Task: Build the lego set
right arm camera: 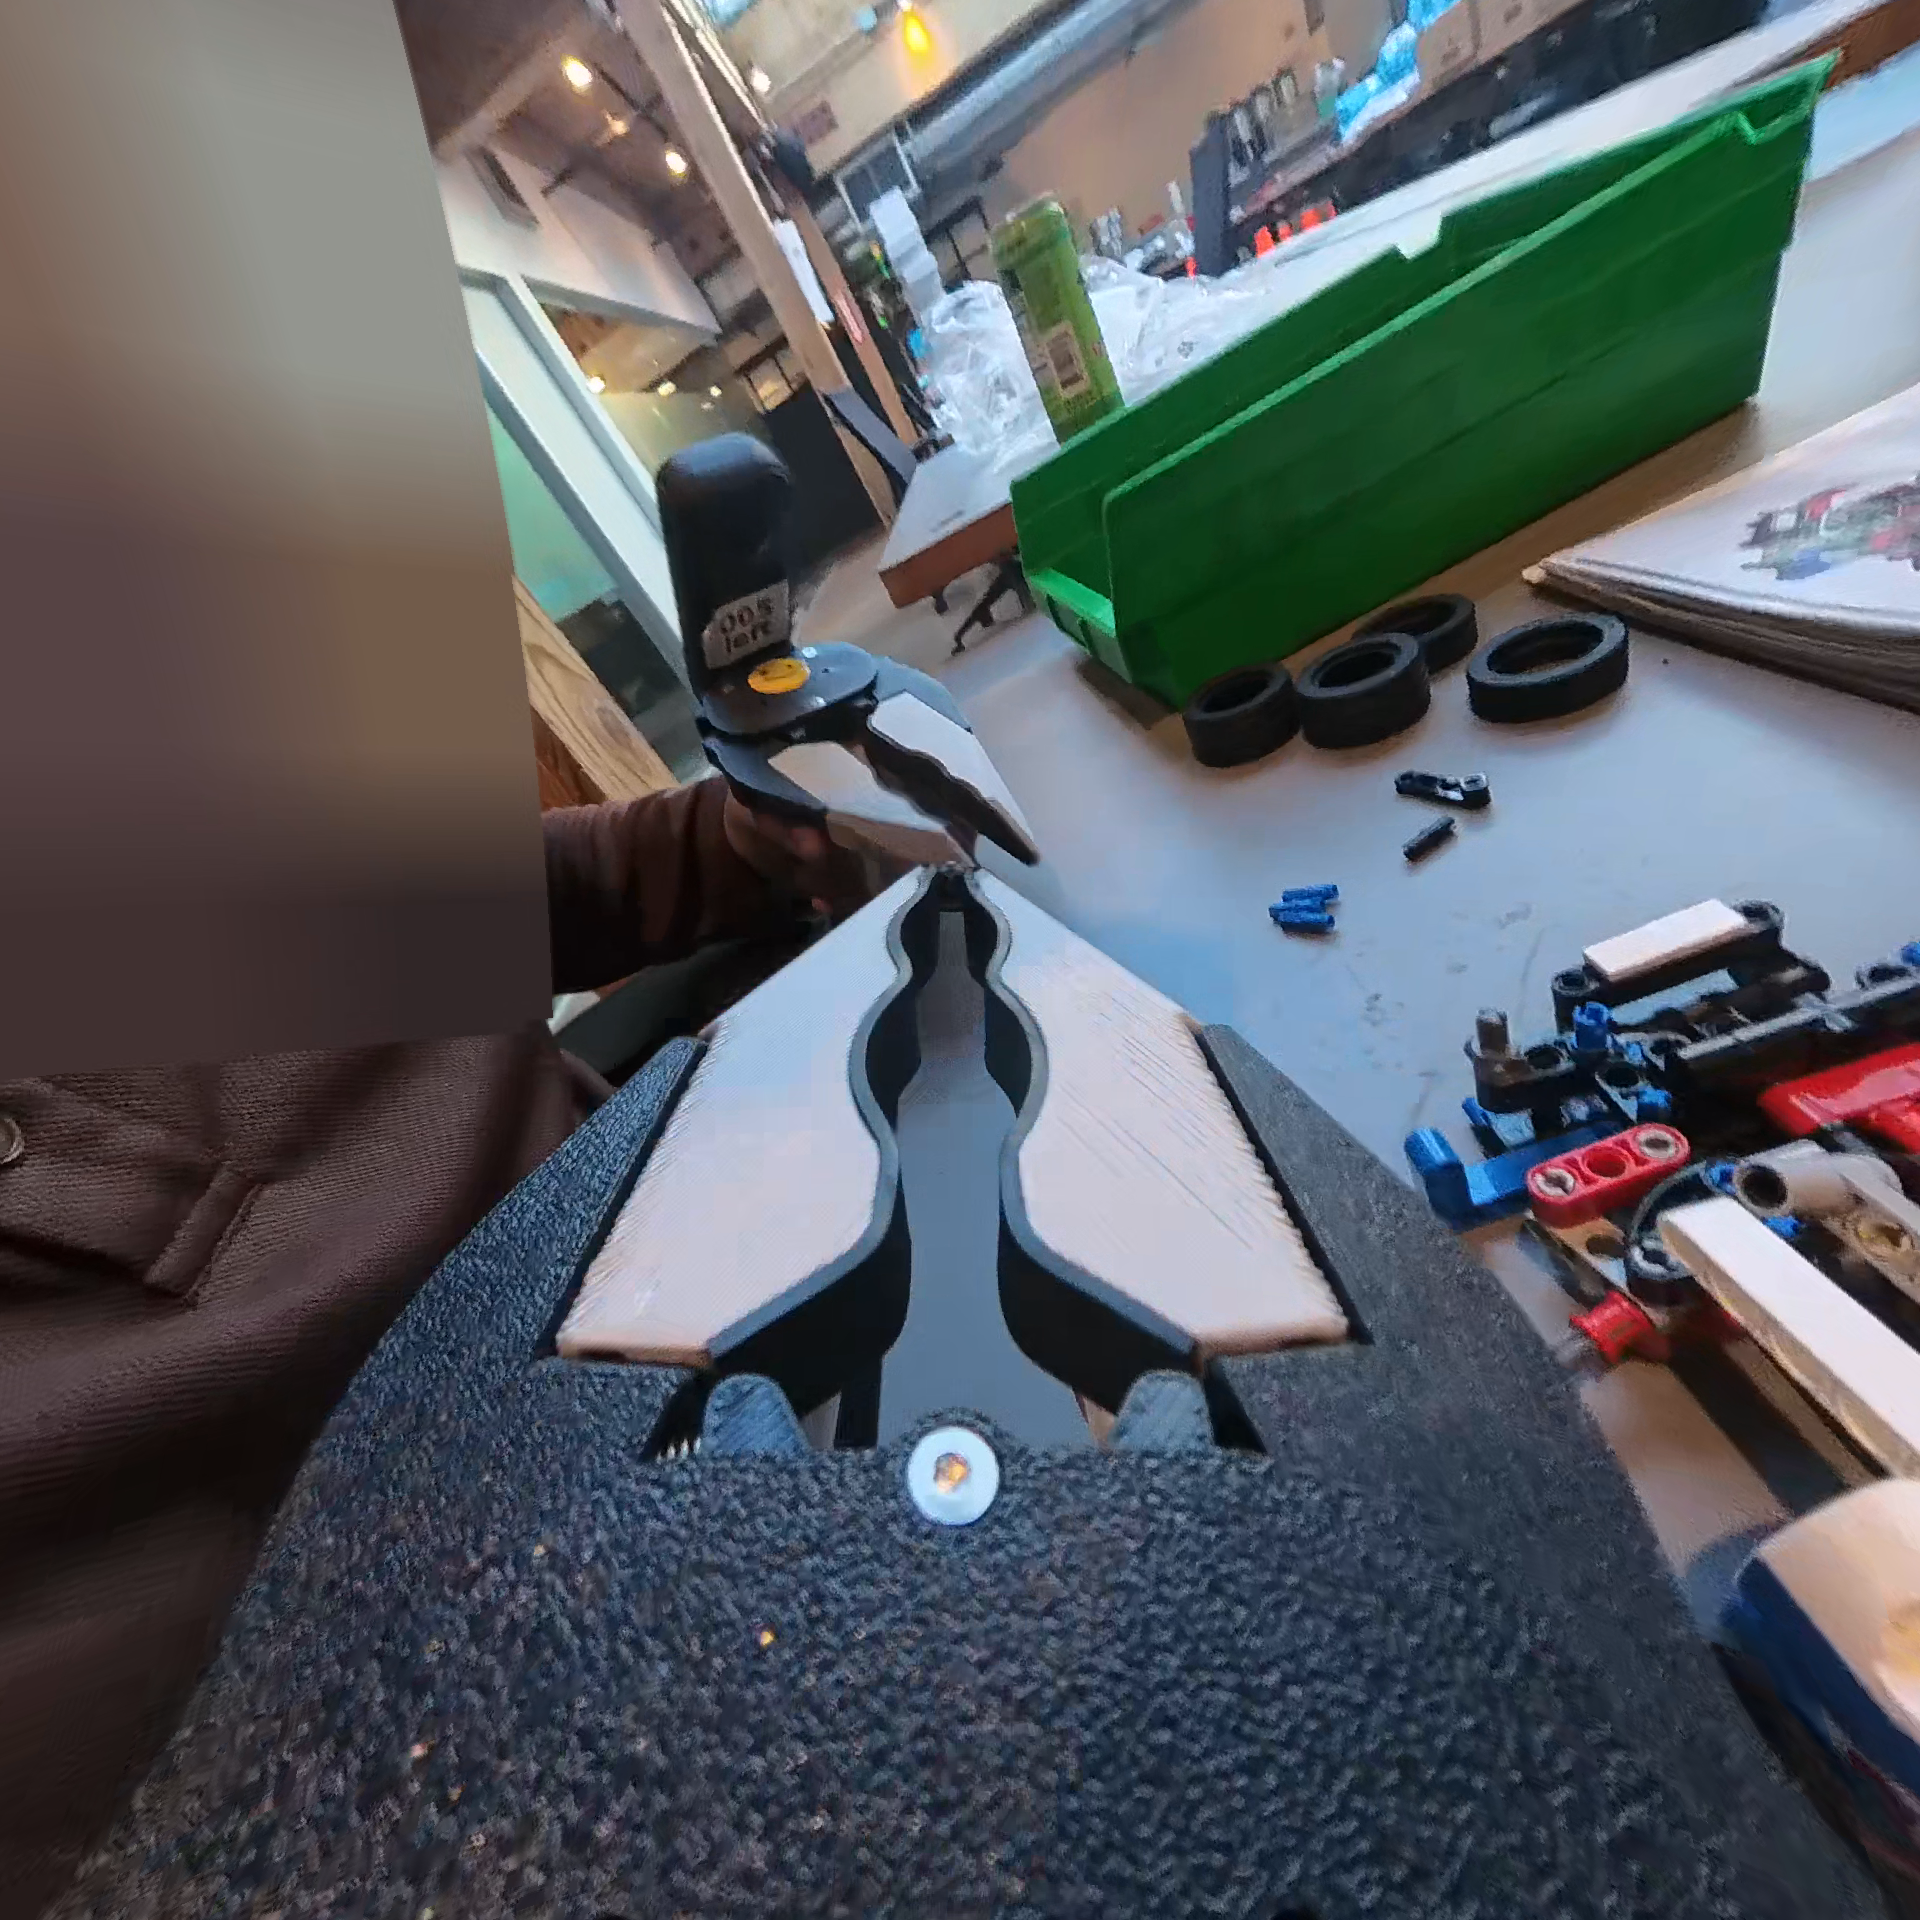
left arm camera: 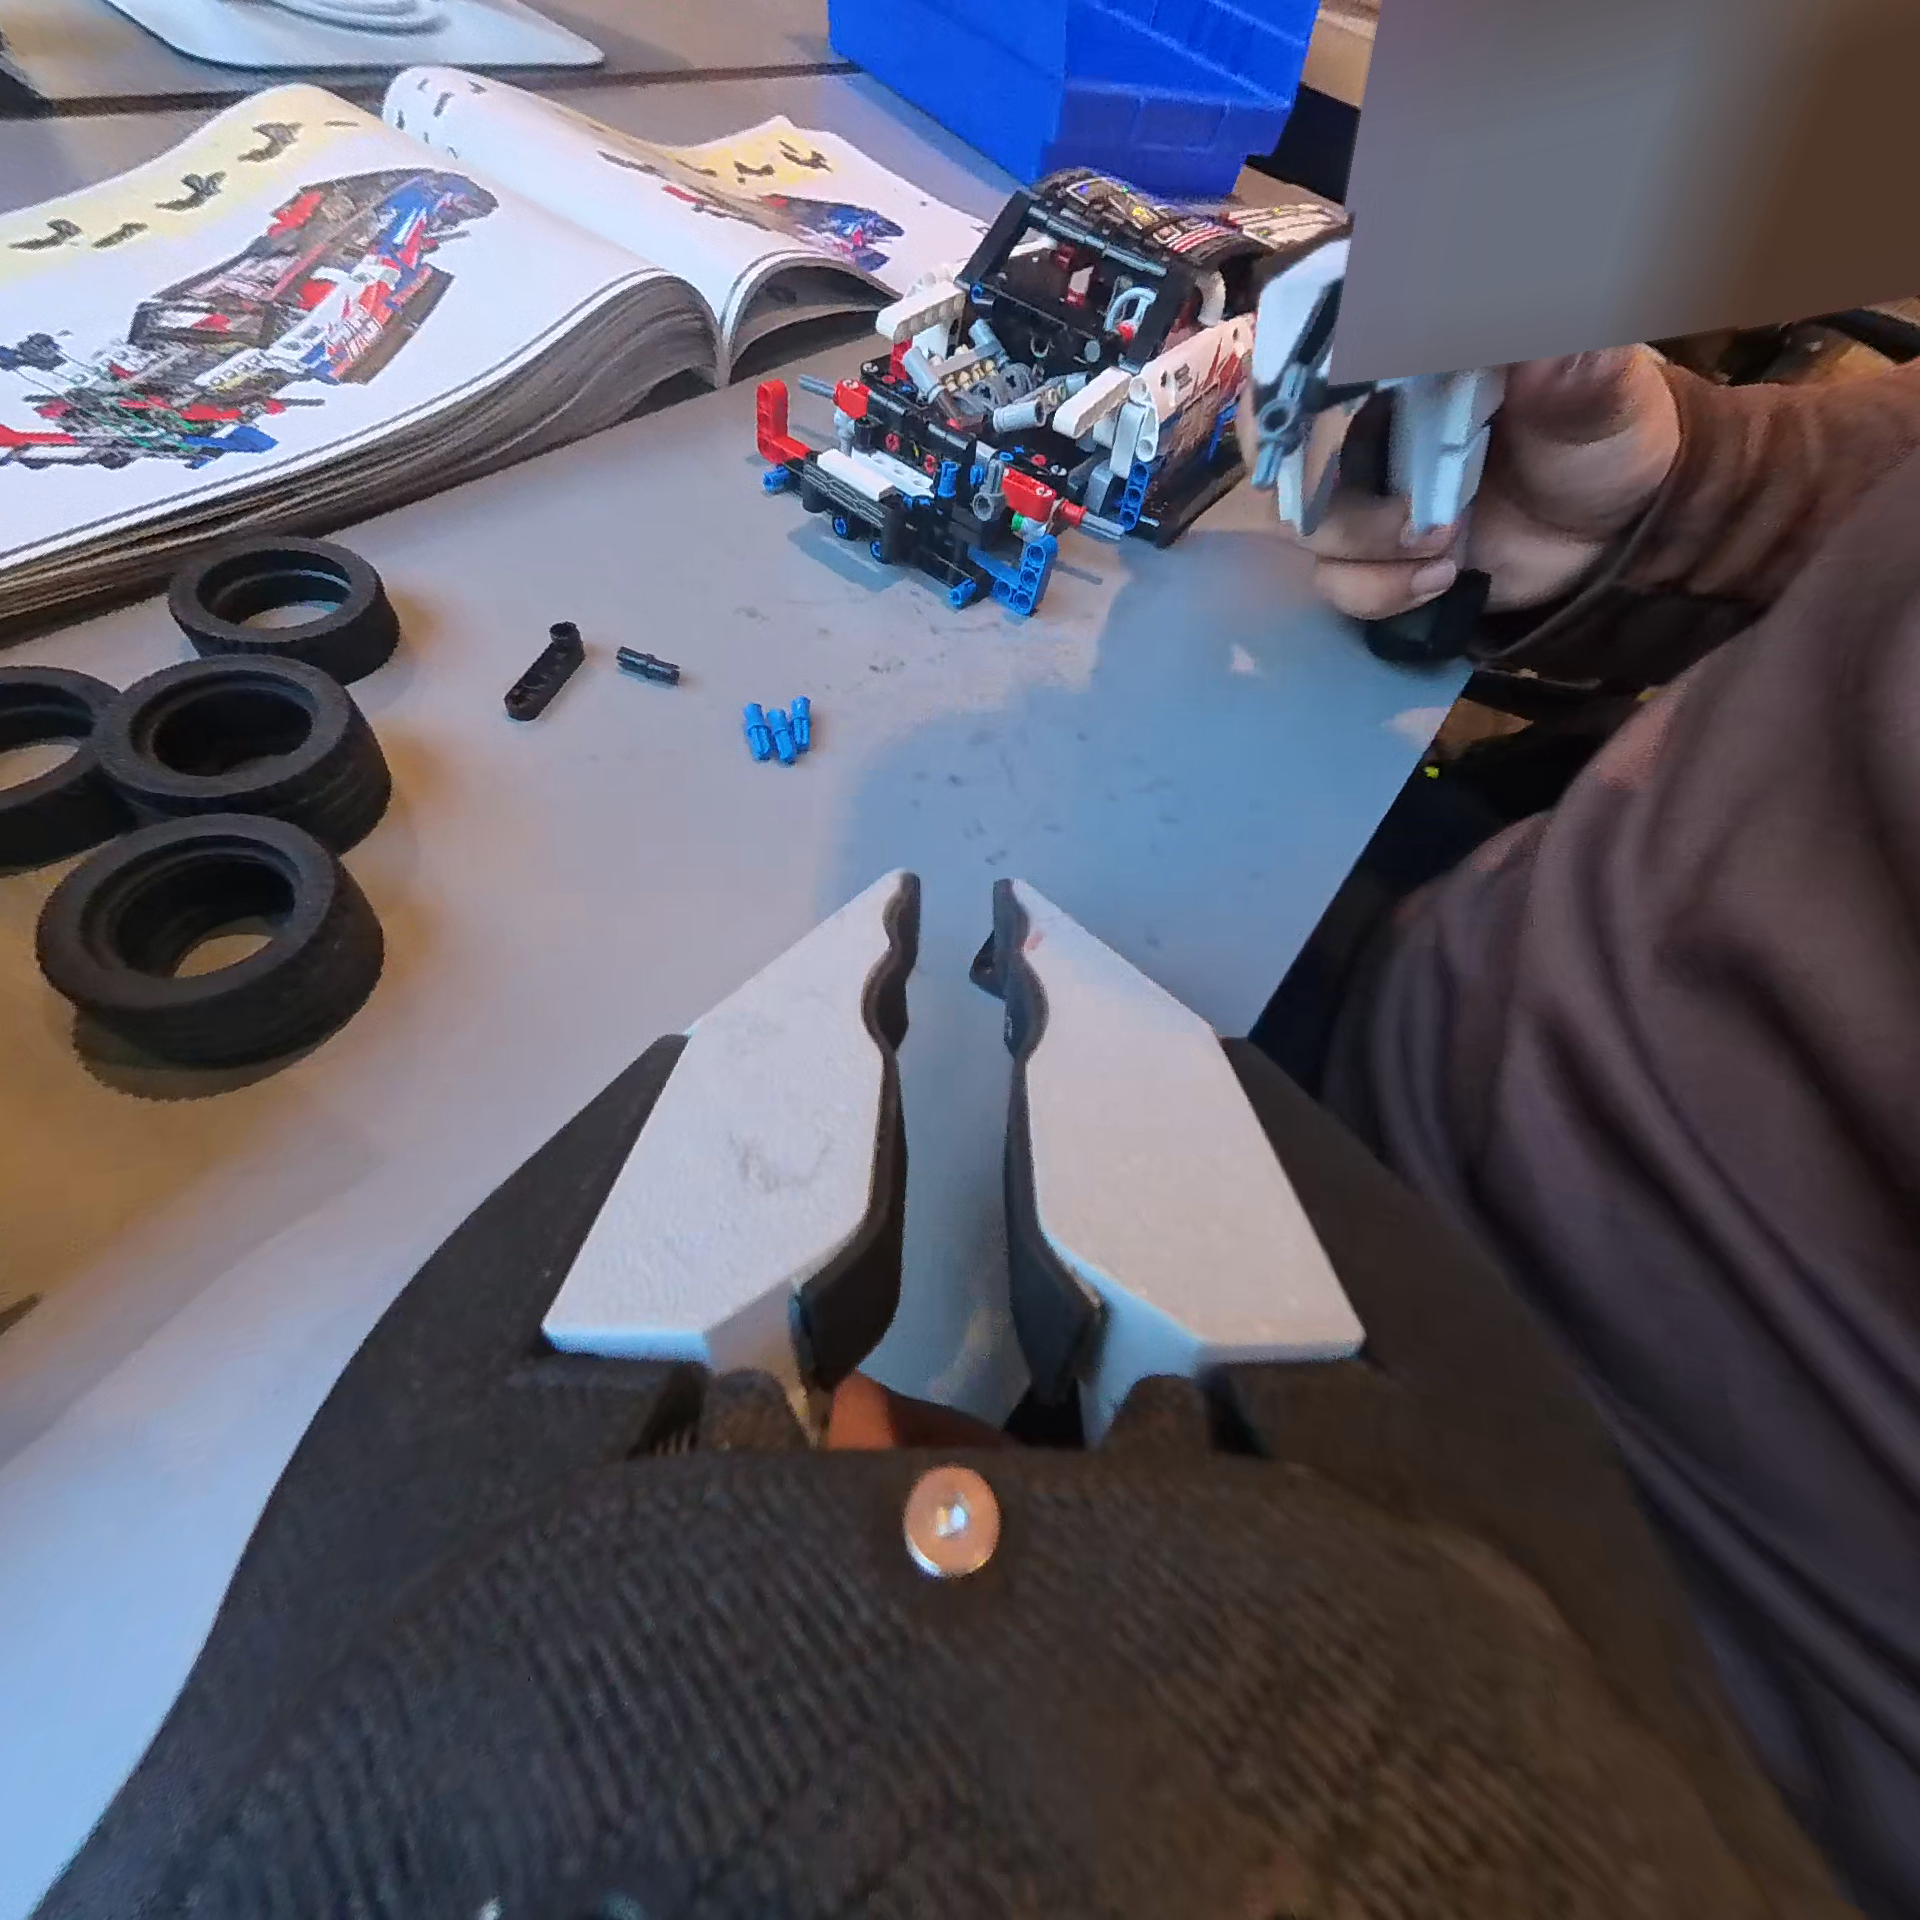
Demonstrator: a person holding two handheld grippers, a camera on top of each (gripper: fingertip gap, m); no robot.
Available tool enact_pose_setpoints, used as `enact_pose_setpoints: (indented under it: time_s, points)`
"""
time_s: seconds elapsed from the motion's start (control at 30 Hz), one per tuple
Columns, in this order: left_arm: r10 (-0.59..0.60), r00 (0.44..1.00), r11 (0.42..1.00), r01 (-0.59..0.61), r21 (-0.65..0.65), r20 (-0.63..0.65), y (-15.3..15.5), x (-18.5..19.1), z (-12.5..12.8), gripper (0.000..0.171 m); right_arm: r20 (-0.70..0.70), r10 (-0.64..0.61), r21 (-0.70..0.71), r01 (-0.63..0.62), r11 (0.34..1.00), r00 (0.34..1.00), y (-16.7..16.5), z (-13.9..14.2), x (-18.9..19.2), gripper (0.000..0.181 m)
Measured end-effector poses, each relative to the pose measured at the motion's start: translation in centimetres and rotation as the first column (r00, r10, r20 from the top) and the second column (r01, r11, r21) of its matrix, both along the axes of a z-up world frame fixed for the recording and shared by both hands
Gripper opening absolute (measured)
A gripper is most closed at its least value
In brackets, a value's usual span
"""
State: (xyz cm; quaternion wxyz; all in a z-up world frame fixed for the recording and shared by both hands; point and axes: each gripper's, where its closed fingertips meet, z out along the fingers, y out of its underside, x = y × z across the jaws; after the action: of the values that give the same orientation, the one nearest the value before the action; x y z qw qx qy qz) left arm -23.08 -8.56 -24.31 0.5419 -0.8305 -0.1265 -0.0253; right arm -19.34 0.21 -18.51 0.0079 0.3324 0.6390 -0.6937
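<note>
The lego car (left arm camera: 1049, 395), half built in black, white, red and blue, sits on the grey table (left arm camera: 644, 894) near its far right edge, just in front of a blue bin (left arm camera: 1070, 94). In my right wrist view its front end fills the lower right corner, close beside my right gripper (right arm camera: 951, 883).

My left gripper (left arm camera: 956, 904) hovers over the table near its front edge with a narrow gap between its fingers. A small dark bit shows against the inner face of the right finger, but I cannot tell what it is or whether it is held.

My right gripper has its fingertips drawn almost together, and something tiny and dark sits right at the tips; I cannot tell whether they are pinching it. In the right wrist view the left gripper's tips come right up to those of the right one.

Loose on the table between the car and the tyres lie three blue pins (left arm camera: 777, 730) bunched together, a short black pin (left arm camera: 647, 665) and a small black beam (left arm camera: 543, 670). Four black tyres (left arm camera: 244, 748) rest at the left, below the open instruction book (left arm camera: 312, 301). A green bin (right arm camera: 1382, 447) stands behind the tyres in the right wrist view.
</note>
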Motion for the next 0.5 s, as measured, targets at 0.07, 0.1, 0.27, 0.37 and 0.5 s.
enact_pose_setpoints:
  time_s: [0.07, 0.1, 0.27, 0.37, 0.5]
  points:
    - [-0.010, 1.000, 0.999, 0.009, 0.037, 0.017, 1.2, 0.9, 0.8, 0.013, -0.042, 0.034, -0.038, -0.036, 0.999, 0.999, -0.3, 1.0, 0.4, 0.004]
    - [-0.030, 0.998, 0.998, 0.027, 0.056, 0.049, 2.2, 1.8, 1.3, 0.012, -0.067, 0.061, -0.057, -0.065, 0.996, 0.996, -0.6, 1.5, 0.8, 0.004]
    - [-0.184, 0.983, 0.983, 0.184, 0.009, 0.005, 5.9, 6.9, 2.7, 0.022, -0.215, 0.186, 0.025, -0.185, 0.982, 0.959, -3.2, 2.2, 3.0, 0.004]
    - [-0.190, 0.978, 0.981, 0.193, 0.025, -0.084, 5.9, 8.1, 3.8, 0.016, -0.236, 0.215, 0.078, -0.202, 0.976, 0.948, -4.3, 2.2, 3.9, 0.004]
    - [-0.154, 0.982, 0.984, 0.163, 0.075, -0.113, 4.7, 9.0, 5.3, 0.014, -0.261, 0.269, 0.163, -0.233, 0.959, 0.927, -5.4, 2.3, 5.3, 0.004]
